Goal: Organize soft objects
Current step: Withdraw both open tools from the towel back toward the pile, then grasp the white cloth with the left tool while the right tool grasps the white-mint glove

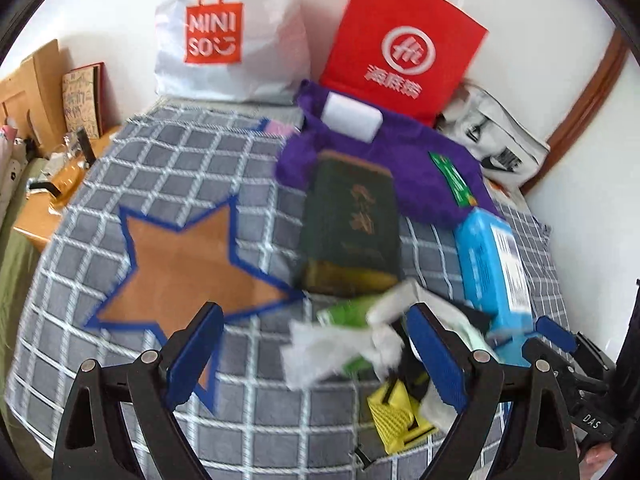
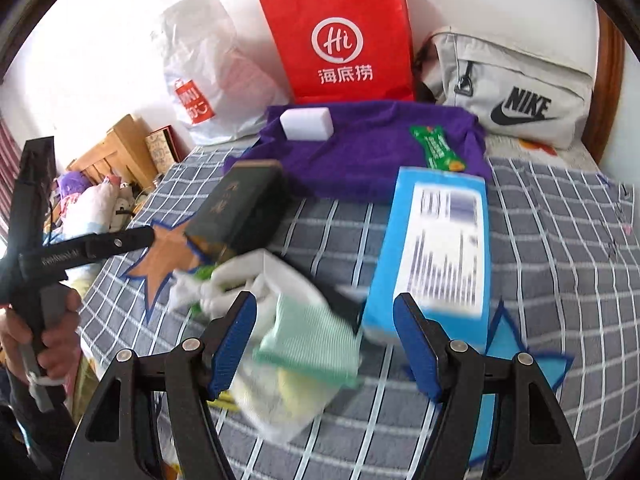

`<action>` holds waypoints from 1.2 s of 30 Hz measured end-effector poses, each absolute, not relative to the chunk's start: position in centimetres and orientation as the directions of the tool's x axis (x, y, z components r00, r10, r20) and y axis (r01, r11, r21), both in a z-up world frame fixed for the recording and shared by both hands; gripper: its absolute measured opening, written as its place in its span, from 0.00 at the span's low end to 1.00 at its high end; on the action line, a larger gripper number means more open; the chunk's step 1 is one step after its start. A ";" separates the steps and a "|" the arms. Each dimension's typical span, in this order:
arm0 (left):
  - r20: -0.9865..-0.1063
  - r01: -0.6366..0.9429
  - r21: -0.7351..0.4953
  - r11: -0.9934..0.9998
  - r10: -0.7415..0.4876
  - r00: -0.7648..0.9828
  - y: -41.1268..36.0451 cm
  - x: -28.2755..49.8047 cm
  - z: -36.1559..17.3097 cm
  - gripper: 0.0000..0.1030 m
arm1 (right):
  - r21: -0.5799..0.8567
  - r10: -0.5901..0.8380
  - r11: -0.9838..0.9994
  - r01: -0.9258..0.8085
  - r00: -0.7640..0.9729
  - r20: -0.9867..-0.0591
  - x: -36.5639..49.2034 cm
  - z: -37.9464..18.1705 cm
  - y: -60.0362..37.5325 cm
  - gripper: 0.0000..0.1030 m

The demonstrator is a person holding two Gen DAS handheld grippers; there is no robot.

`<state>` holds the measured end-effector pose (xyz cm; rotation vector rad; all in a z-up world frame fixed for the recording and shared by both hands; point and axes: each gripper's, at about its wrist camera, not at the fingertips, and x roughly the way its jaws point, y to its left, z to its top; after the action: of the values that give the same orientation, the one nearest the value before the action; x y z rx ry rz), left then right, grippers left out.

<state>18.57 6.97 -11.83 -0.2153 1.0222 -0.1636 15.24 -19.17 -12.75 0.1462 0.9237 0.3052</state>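
Left wrist view: checked bedspread [image 1: 208, 168] against white wall [image 1: 120, 8]; both tongs released, empty.

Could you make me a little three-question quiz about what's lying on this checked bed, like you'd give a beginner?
1. True or false: the white block lies on the purple cloth.
2. Which stands nearer the wall: A the red bag, or B the blue box?
3. Fill in: both tongs, left and right, are ____.

Key: 1 true; 2 A; 3 open.
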 end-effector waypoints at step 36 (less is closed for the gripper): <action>-0.777 0.149 -0.168 0.975 -0.224 0.588 4.2 15.6 -16.5 0.31 | 0.179 0.207 0.978 -0.109 0.623 -0.754 8.7 -15.8 -22.4 0.68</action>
<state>15.55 4.24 -16.49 -0.0877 0.9169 -0.2173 8.68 -22.41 -15.81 0.1195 0.8803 0.1822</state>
